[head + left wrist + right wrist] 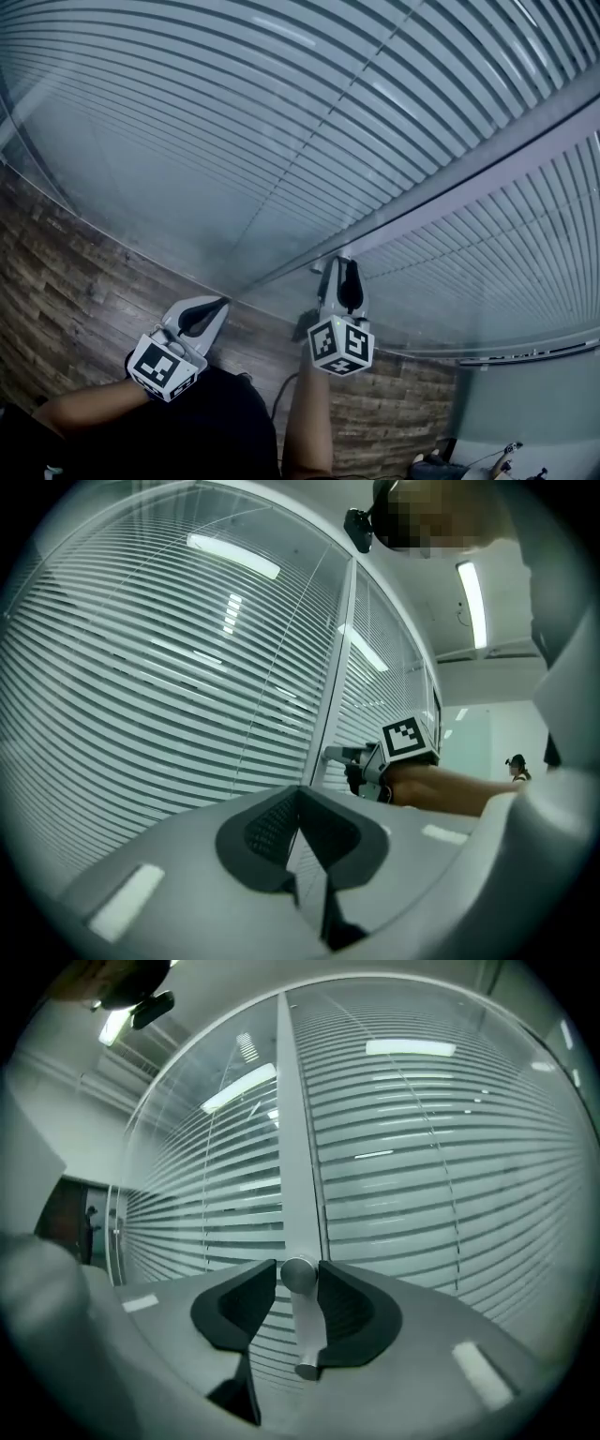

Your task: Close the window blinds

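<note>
White slatted blinds [234,122] hang behind glass panes, slats tilted so dark gaps show between them. A grey frame post [487,155] divides two panes. On the post [298,1147] sits a round metal knob [299,1273] with a short stem [307,1335]. My right gripper [298,1279] points at the post with the knob between its pads; the right pad touches it, a thin gap shows on the left. The right gripper [342,262] is also seen from the left gripper view [361,766]. My left gripper [223,301] hangs further left off the glass, fingertips together, holding nothing [300,794].
Wood-look flooring [75,281] runs below the glass wall. Ceiling lights [234,557] reflect in the panes. Cables and small items [487,459] lie at the bottom right. A distant person [517,766] stands down the corridor.
</note>
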Tool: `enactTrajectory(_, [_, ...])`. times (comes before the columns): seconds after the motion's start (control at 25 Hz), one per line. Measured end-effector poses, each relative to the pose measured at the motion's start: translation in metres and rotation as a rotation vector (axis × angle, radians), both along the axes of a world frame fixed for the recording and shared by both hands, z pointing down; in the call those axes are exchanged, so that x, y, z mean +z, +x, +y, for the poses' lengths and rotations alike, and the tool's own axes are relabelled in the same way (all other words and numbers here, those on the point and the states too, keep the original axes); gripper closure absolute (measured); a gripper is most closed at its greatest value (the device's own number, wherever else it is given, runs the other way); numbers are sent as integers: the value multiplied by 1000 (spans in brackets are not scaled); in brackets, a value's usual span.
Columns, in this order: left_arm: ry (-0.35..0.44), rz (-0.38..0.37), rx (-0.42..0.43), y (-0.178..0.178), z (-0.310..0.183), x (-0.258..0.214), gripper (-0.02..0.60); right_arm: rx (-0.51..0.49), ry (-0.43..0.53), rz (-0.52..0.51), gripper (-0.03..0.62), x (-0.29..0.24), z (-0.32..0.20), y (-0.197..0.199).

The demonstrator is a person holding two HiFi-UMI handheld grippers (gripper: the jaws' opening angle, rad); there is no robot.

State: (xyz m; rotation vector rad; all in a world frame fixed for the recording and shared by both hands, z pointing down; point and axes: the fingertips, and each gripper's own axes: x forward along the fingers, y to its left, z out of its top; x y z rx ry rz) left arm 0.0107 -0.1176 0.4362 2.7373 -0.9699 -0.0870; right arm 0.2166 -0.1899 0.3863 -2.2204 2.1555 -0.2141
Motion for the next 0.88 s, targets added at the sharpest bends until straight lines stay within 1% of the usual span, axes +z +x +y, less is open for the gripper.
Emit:
enactTrajectory(0.08, [-7,2,5,4,-5,4,580,3,16,-74,456,4,-7,5])
enactTrajectory(0.12, [-9,4,9,5,-5,5,580,0,20,-88,462,5,-9,6])
enactTrajectory(0.16, [-9,5,12,6,-5,4,580,-6,19,-81,461,4,-10,6])
enactTrajectory(0.2, [-10,6,13,6,-4,3,580,-12,10,-53,462,3,-10,6])
enactTrajectory(0.24, [-11,7,14,6,-4,2,580,-18,-5,-1,464,1,-10,5])
enactTrajectory(0.28, [-14,9,15,6,-3,1,580,-25,-26,76,465,-1,-9,4])
enactTrajectory(0.32, [-16,11,15,6,-3,-1,580,-32,-49,177,465,-3,-9,3])
enactTrajectory(0.44, [-15,16,14,3,3,-2,580,-66,-106,531,465,-5,-4,-8])
enactTrajectory(0.48, [-14,18,17,2,7,-2,580,-83,-118,625,465,-5,-2,-12])
enactTrajectory(0.56, [-13,19,27,1,11,-2,580,-116,-144,765,465,-4,1,-16])
enactTrajectory(0.64, [-16,16,38,5,12,-3,580,-138,-178,872,465,-3,0,-16])
enactTrajectory(0.76, [-22,14,45,10,9,-4,580,-150,-212,996,465,-2,-7,-14])
enactTrajectory(0.84, [-23,16,45,10,10,-4,580,-146,-219,1049,465,-1,-7,-15])
enactTrajectory(0.88, [-23,17,45,9,12,-4,580,-143,-216,1045,465,-1,-5,-15])
